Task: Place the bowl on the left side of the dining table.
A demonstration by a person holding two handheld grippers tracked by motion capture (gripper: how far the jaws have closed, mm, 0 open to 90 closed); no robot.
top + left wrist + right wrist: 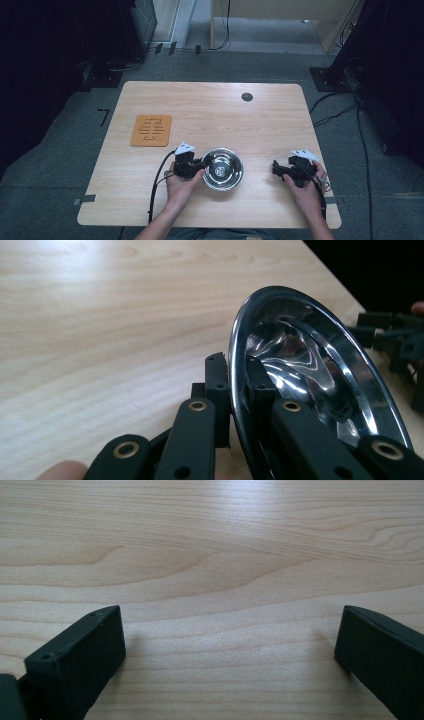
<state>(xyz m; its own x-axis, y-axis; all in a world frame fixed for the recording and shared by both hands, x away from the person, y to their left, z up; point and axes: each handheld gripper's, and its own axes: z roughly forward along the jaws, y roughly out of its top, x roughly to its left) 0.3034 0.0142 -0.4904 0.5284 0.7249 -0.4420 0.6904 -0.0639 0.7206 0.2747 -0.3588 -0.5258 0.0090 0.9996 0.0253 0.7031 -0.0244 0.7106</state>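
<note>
The steel bowl's (pixel 320 380) lower edge is cut off behind the left tool (pixel 235 385), which pinches its near rim, one jaw inside, one outside. The bowl sits at the bench's (pixel 210 107) near edge. Right of the bowl, the right tool (pixel 230 645) hangs spread wide over bare wood.

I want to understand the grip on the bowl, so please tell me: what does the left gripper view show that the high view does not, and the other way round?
The left gripper view alone shows the grip up close: the left gripper is shut on the rim of the metal bowl, one jaw outside the rim and one inside.

The high view alone shows the orange mat, the dark round hole near the far edge, and the person's forearms.

Both show the bowl, the wooden table and the right gripper beyond the bowl.
</note>
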